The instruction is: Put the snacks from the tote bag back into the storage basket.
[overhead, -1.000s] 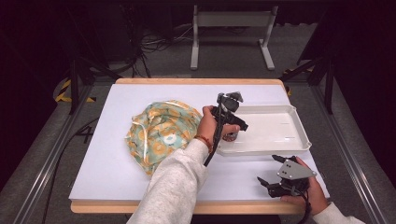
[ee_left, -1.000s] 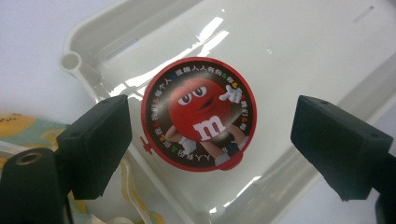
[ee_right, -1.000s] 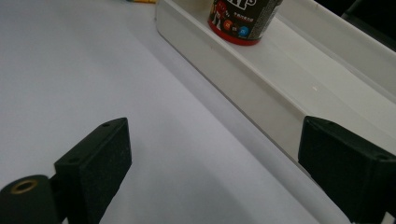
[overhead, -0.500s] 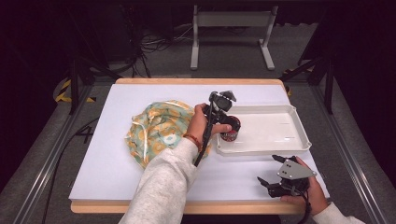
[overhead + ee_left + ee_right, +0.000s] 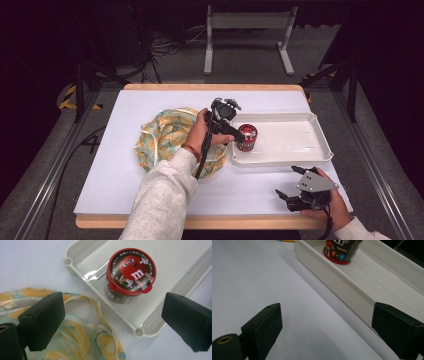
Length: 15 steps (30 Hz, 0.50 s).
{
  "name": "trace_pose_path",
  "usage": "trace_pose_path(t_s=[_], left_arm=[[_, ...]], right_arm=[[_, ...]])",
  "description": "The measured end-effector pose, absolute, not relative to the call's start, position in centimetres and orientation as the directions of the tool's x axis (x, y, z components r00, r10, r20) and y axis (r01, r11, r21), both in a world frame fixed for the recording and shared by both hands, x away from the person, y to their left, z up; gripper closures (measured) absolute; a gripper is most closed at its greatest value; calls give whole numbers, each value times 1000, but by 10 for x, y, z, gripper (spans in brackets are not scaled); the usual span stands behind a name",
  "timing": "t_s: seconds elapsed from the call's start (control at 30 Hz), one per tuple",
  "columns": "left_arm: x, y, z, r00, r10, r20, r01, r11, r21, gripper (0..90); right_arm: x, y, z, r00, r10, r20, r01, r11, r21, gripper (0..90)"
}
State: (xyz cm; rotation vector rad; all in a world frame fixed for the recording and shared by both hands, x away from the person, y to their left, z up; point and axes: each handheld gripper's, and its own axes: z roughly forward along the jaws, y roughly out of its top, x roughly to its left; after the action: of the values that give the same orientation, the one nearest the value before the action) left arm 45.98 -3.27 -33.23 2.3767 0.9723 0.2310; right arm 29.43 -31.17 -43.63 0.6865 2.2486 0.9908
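A round candy tub (image 5: 130, 275) with a red lid stands upright in the left end of the white tray (image 5: 295, 150). My left gripper (image 5: 115, 312) hangs above and just left of it, jaws wide open with nothing between them. In the high view the left gripper (image 5: 234, 131) sits over the edge between the tray and a fruit-patterned cloth bag (image 5: 165, 137). My right gripper (image 5: 286, 181) rests open near the table's front right corner. From the right gripper (image 5: 327, 322) view the tray's near wall (image 5: 342, 282) and the tub (image 5: 342, 251) lie ahead.
The bag (image 5: 75, 340) lies crumpled on the white tabletop (image 5: 125, 170), its handle close to the tray corner (image 5: 138, 332). The tray's right part is bare. Dark floor, cables and a stand's legs lie beyond the far edge.
The left gripper has drawn back leftward off the tub, which stays standing in the tray's left end. The right gripper has not moved.
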Motion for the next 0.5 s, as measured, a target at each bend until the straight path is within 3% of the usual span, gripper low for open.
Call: trace_pose_path(t_s=[0.5], left_arm=[[438, -11, -336, 781, 617, 96, 451, -663, 597, 71]], right_arm=[[294, -314, -435, -694, 659, -290, 217, 575, 789, 104]])
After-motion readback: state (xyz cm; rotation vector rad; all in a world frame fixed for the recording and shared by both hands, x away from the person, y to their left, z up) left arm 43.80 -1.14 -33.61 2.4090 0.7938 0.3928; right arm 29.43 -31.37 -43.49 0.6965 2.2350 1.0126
